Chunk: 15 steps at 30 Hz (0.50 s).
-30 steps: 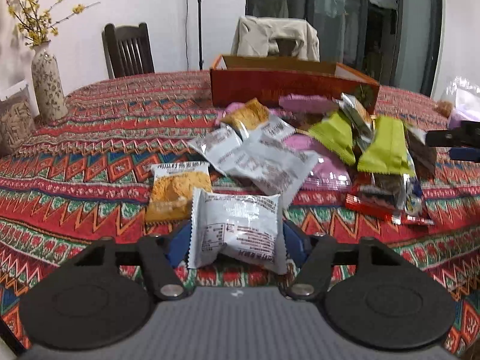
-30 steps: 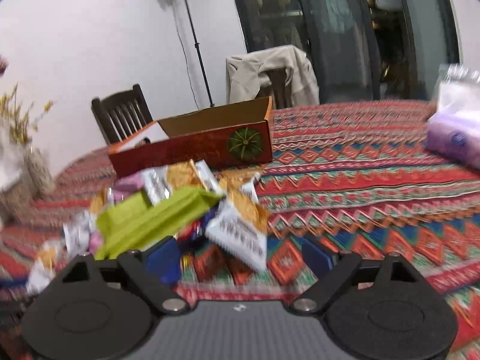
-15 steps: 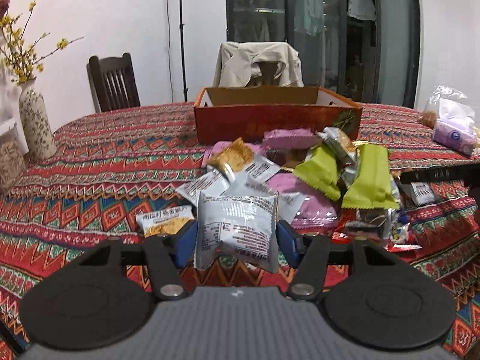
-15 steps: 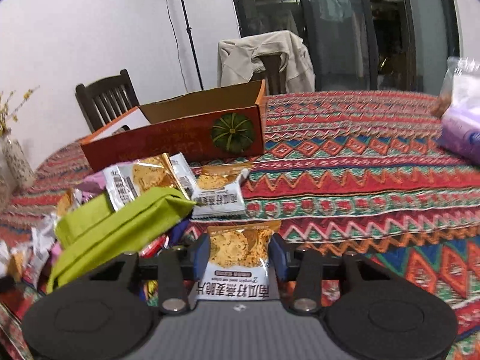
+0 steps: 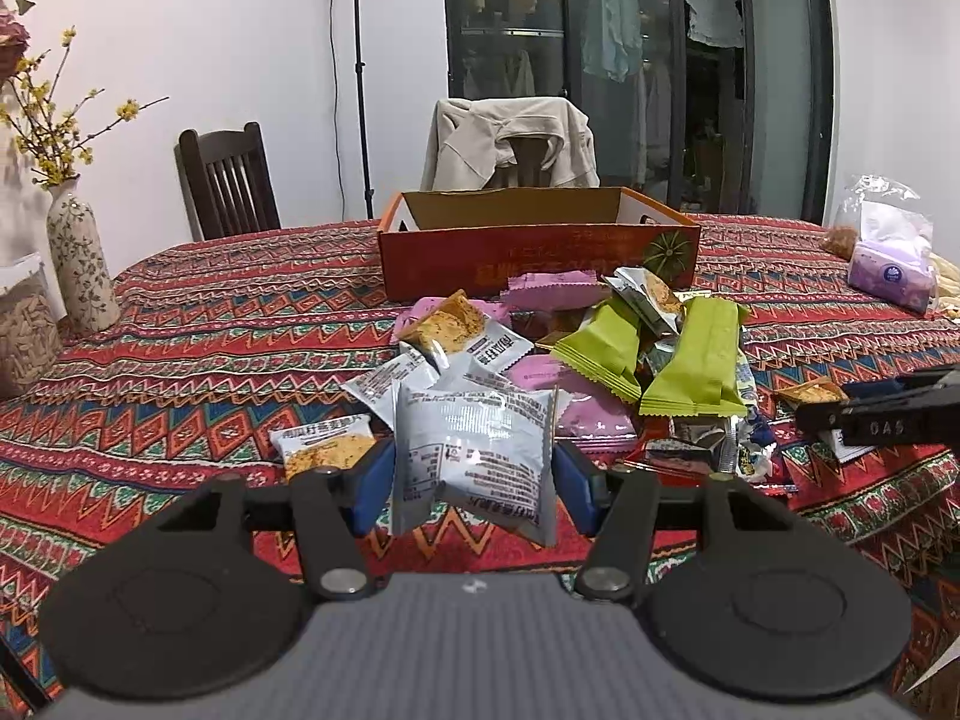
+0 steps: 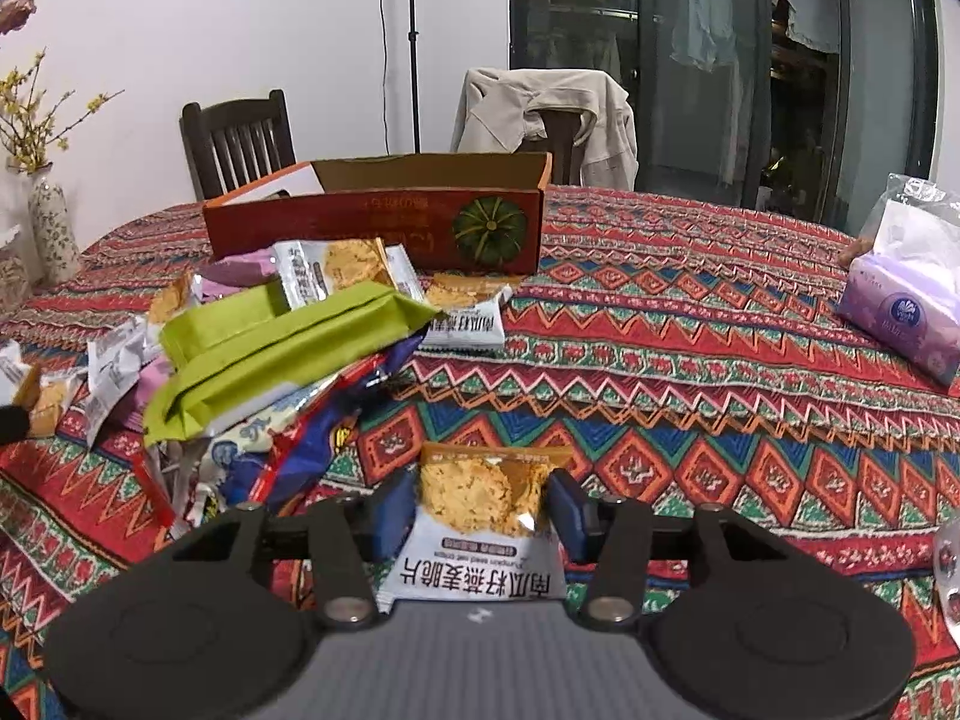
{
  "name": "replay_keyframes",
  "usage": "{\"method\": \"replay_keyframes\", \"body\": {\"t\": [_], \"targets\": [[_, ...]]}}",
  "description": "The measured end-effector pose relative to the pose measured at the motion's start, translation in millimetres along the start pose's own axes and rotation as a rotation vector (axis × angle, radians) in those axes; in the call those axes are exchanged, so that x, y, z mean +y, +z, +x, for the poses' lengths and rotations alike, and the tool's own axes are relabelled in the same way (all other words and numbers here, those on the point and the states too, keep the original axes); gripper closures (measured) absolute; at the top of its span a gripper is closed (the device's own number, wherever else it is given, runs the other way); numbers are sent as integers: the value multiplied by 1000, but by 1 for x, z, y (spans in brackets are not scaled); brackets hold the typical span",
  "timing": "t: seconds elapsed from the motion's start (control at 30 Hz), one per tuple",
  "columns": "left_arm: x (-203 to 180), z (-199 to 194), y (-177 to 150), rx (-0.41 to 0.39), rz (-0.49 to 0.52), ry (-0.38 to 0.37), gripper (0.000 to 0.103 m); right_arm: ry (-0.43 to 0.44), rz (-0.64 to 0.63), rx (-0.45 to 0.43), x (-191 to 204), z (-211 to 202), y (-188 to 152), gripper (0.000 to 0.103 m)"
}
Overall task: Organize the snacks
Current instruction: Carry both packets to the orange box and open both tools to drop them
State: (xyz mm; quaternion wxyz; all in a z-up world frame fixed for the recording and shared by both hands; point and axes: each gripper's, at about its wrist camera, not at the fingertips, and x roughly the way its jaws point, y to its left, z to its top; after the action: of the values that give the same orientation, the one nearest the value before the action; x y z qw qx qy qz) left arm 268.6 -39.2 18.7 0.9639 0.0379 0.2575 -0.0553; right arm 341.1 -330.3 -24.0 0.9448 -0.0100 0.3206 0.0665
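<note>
1. Left tongs [image 5: 474,483] are clamped on a silver packet [image 5: 474,456], pads pressed into both of its sides, and it's lifted just clear of the counter [image 5: 228,324].
2. Right tongs [image 6: 480,513] have a cracker packet [image 6: 480,516] between the pads, jaws easing open but both sides look to be touching it.
3. The snack pile [image 5: 564,354] sits just in front of the cardboard box [image 5: 540,252].
4. Box interior is mostly hidden by its front wall, and the pile's bottom wrappers are buried.

A floral vase [image 5: 81,258] of yellow sprigs stands far left of the gripper; a purple tissue pack [image 5: 892,276] far right; two chairs [image 5: 225,180] beyond the table [image 5: 228,324].
</note>
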Motion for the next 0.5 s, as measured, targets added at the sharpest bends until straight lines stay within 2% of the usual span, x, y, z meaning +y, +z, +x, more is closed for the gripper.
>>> {"method": "replay_keyframes", "body": {"t": [0.1, 0.2, 0.3, 0.5], "targets": [[3, -4, -1, 1, -5, 16, 45, 2, -9, 3, 4, 2, -4, 50], [6, -8, 0, -1, -14, 17, 45, 5, -17, 2, 5, 1, -3, 60], [11, -12, 3, -14, -16, 18, 45, 9, 6, -11, 0, -8, -3, 62], [24, -9, 34, -49, -5, -3, 45, -8, 4, -68, -5, -38, 4, 62]]}}
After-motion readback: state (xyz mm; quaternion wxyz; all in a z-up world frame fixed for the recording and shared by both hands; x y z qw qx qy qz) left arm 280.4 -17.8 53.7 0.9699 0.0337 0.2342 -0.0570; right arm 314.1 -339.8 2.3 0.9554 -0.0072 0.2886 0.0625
